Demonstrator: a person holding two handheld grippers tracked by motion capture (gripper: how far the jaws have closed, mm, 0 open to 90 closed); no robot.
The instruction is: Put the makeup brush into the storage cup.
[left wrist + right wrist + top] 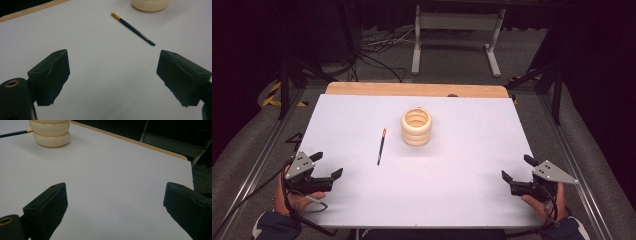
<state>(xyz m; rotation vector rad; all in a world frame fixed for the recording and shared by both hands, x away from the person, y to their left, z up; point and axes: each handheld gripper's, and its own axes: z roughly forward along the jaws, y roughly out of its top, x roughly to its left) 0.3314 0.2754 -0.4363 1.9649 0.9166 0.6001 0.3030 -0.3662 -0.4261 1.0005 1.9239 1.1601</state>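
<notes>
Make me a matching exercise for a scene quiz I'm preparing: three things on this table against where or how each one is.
1. dark thin pencil with a gold end
2. cream ribbed ring-shaped holder
3. left gripper

A. stands upright near the table's middle
B. open, at the near left corner
C. lies flat, left of the holder

Pairs: 1-C, 2-A, 3-B

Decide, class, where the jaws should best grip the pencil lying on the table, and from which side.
Probably mid-shaft of the pencil, coming straight down with the left gripper: it lies flat, thin and clear of the ribbed holder, jaws set across its length.
</notes>
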